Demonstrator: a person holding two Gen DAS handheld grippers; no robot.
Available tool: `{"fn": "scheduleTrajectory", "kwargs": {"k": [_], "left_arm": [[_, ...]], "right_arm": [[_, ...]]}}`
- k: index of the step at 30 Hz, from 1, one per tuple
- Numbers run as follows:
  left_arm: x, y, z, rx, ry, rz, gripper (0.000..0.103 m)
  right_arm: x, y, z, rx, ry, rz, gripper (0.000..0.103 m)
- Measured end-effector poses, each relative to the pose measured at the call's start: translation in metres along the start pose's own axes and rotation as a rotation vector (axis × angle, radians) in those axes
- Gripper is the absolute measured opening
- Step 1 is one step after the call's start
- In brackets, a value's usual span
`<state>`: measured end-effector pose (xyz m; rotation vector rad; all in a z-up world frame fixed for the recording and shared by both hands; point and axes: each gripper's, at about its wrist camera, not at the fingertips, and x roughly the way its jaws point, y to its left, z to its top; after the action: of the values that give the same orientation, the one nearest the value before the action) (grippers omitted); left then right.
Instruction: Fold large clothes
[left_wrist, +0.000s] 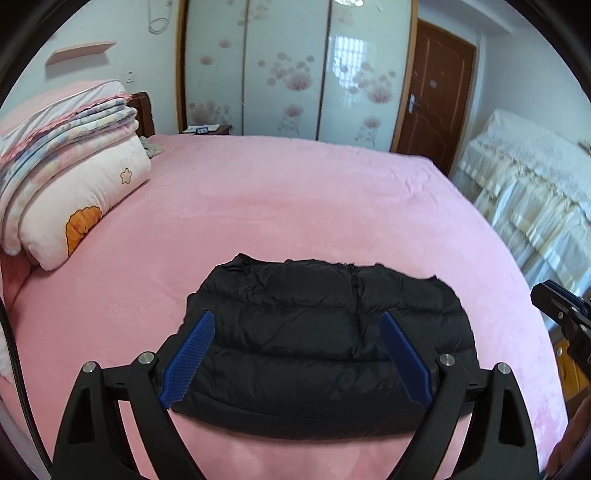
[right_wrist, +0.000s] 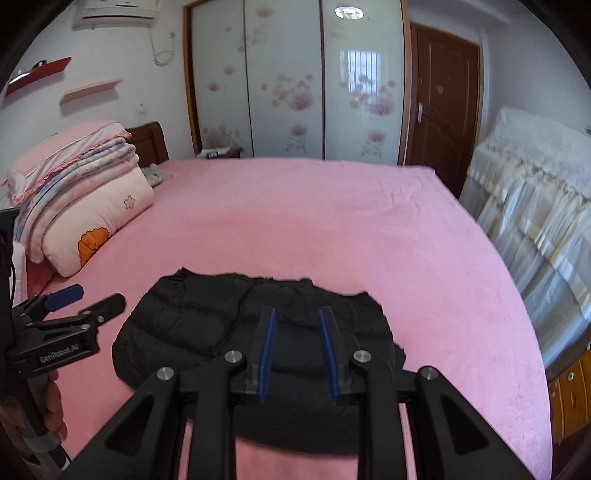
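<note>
Black puffer jacket (left_wrist: 325, 347) lies folded in compact bundle on pink bed (left_wrist: 295, 206), near front edge. My left tool (left_wrist: 297, 356) hangs above it, spread wide, nothing between pads. My right tool (right_wrist: 297, 354) hovers over same bundle, gap narrow, pads apart, empty too. Fold looks finished, I judge. Risk: puffy fill springs back, top layer creeps open if left unpressed. Slick shell could slide toward bed edge if tool brushes it. Stacked quilts (left_wrist: 66, 162) sit well apart, no interference.
</note>
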<state>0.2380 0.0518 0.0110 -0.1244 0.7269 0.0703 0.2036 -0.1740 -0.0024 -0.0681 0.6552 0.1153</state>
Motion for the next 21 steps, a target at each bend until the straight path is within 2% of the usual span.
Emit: {"fn": "scheduleTrajectory", "kwargs": {"k": [3, 6, 12, 16, 18, 21], "left_arm": [[0.013, -0.001, -0.012, -0.034, -0.009, 0.032, 0.092], [0.037, -0.001, -0.026, -0.07, 0.015, 0.077, 0.092], [0.094, -0.007, -0.05, -0.064, 0.048, 0.146, 0.092], [0.129, -0.008, -0.054, -0.062, 0.049, 0.135, 0.092], [0.148, -0.006, -0.054, -0.074, 0.049, 0.126, 0.092], [0.174, 0.001, -0.054, -0.09, 0.066, 0.154, 0.092]], "right_arm": [[0.004, 0.011, -0.006, -0.008, -0.037, 0.002, 0.024], [0.02, 0.02, -0.014, -0.013, -0.034, 0.001, 0.024], [0.074, 0.034, -0.036, 0.003, -0.045, 0.017, 0.023], [0.115, 0.042, -0.048, 0.022, -0.052, 0.078, 0.021], [0.138, 0.047, -0.052, 0.007, -0.06, 0.07, 0.021], [0.168, 0.05, -0.056, 0.013, -0.038, 0.064, 0.021]]}}
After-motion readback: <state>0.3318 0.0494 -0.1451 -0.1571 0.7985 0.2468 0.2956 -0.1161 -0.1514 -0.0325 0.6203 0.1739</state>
